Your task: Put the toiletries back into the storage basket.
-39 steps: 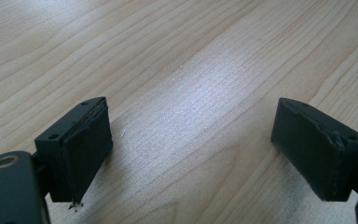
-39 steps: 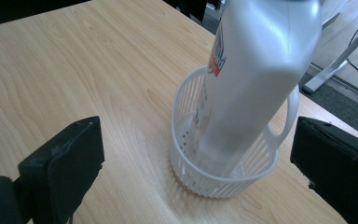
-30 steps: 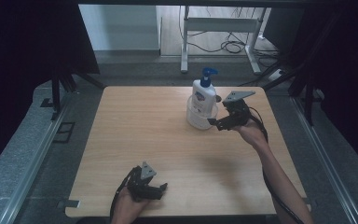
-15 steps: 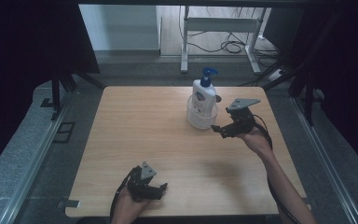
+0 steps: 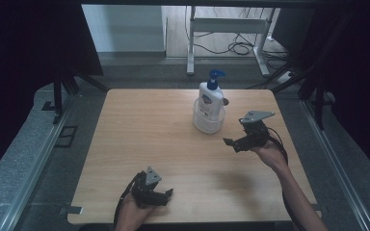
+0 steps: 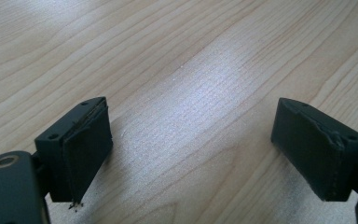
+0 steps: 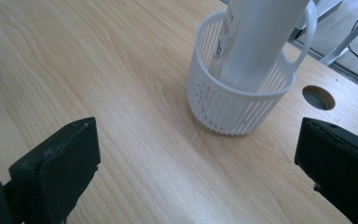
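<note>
The right claw (image 5: 232,143) has just been opening and stands wide with nothing between its jaws. Just ahead of it, the pump bottle (image 5: 210,98) stands upright in the white basket (image 5: 207,122). The left claw (image 5: 167,195) gapes wide over bare surface (image 5: 149,125).

White pump bottle (image 5: 210,96) upright in slotted basket (image 5: 207,122)

Bottle (image 5: 210,98) stands in basket (image 5: 207,122) on the table (image 5: 139,130), toward its far edge, right of centre. Right gripper (image 5: 234,143) lies just nearer and right of the basket, apart from it. Left gripper (image 5: 166,196) sits at the near edge, well apart.
</note>
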{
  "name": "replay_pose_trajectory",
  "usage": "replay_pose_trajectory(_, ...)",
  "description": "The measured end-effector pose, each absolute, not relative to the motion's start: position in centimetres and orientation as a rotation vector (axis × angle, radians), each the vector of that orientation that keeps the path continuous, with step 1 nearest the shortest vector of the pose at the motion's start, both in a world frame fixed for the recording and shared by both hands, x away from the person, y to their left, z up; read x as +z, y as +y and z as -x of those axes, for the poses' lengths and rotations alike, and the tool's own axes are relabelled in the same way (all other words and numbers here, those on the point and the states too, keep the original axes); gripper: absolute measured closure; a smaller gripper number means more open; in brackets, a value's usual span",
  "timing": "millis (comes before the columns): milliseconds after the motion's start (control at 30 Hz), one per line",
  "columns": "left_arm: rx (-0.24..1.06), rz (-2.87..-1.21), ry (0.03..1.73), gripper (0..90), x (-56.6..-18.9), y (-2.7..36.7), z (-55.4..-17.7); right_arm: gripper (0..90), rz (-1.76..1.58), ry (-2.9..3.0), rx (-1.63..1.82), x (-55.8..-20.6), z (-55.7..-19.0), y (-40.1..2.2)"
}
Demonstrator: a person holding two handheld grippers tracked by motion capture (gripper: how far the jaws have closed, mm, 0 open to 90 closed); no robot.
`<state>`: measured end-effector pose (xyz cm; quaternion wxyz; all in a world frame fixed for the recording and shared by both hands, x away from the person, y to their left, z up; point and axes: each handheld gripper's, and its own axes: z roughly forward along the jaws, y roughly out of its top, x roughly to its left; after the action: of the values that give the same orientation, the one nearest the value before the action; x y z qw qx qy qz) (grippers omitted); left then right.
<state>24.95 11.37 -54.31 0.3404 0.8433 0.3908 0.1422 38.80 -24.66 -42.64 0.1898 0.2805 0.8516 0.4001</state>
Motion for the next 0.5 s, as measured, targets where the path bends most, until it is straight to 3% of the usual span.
replay_pose_trajectory(500,0.371,-2.194,1.018,11.6,-54.3,11.4,-24.9,0.0,-0.827,2.393,1.105,-44.1,-36.3,-26.8)
